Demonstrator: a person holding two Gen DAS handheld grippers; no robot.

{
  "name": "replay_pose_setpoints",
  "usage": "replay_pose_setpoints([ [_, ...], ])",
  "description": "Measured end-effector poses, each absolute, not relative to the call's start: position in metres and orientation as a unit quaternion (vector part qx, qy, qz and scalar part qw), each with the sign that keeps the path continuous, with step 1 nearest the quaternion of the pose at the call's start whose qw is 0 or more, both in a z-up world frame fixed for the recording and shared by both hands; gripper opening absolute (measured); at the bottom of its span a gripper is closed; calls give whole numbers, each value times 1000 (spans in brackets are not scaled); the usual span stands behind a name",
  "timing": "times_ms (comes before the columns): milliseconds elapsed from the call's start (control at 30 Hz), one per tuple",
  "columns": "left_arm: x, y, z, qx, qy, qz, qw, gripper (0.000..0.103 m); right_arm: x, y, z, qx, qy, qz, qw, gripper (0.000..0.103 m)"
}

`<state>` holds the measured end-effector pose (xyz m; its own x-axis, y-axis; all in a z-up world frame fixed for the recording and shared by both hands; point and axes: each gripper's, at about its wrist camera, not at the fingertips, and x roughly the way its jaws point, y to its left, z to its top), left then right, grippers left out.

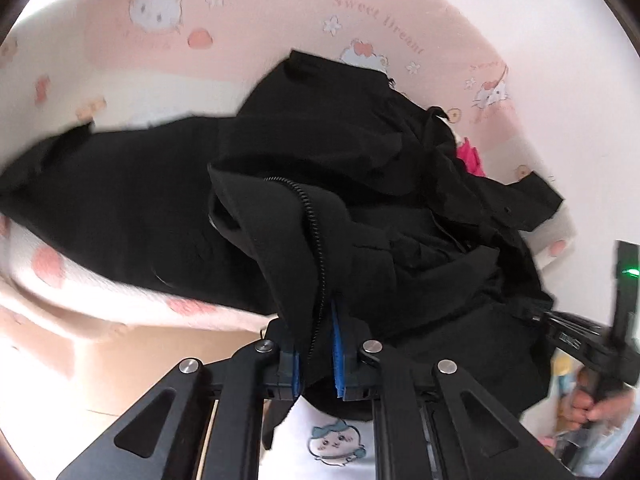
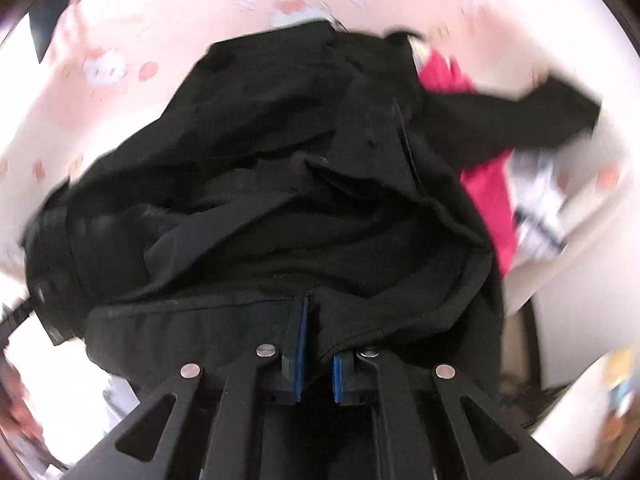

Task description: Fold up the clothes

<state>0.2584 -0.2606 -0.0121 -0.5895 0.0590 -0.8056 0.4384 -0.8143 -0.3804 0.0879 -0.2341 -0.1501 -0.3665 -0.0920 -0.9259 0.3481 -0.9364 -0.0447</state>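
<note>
The black jacket (image 1: 320, 184) fills most of what we see from both wrists, a crumpled dark mass lifted off the bed (image 1: 248, 16) and spreading up and away from our fingers. Behind it, beyond the fingers, lies the pink bed sheet printed with white cartoon cats and the words "Sweet Dream". In the left wrist view our left gripper (image 1: 316, 360) has its blue-padded fingers (image 1: 337, 356) drawn in narrow on the jacket's front edge, with the zipper (image 1: 316, 240) running from between them up into the cloth. In the right wrist view our right gripper (image 2: 318, 364) likewise has its fingers (image 2: 299, 344) closed narrow around a fold of the same black fabric, which drapes over them toward both sides. Past the jacket, up and to the right of the right fingers, a bright pink garment (image 2: 492, 204) shows, and just beside it a white piece of clothing with dark stripes (image 2: 538, 208), blurred. In the left wrist view, far right of the fingers, we see a hand (image 1: 600, 404) holding the other gripper's handle, and a small green light (image 1: 632, 272) glows above it.
</note>
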Motion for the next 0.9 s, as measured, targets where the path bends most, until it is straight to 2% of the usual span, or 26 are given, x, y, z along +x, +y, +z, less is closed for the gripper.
replay_pose_setpoints([
  [67, 261, -265, -2, 431, 294, -845, 118, 10, 95, -234, -137, 533, 135, -825, 131, 7],
  [200, 276, -278, 25, 404, 300, -853, 141, 10, 96, -197, -108, 535, 92, -834, 96, 7],
  [233, 279, -281, 31, 399, 299, -854, 148, 7, 95, -188, -104, 537, 83, -834, 90, 7],
  [400, 292, -301, 54, 393, 230, -859, 233, 6, 93, -147, -93, 551, 46, -830, 67, 7],
  [700, 288, -291, 69, 381, 256, -873, 168, 6, 111, -150, -96, 574, 35, -815, 78, 7],
  [900, 271, -290, 58, 395, 348, -843, 111, 7, 128, -145, -80, 567, 50, -819, 73, 7],
])
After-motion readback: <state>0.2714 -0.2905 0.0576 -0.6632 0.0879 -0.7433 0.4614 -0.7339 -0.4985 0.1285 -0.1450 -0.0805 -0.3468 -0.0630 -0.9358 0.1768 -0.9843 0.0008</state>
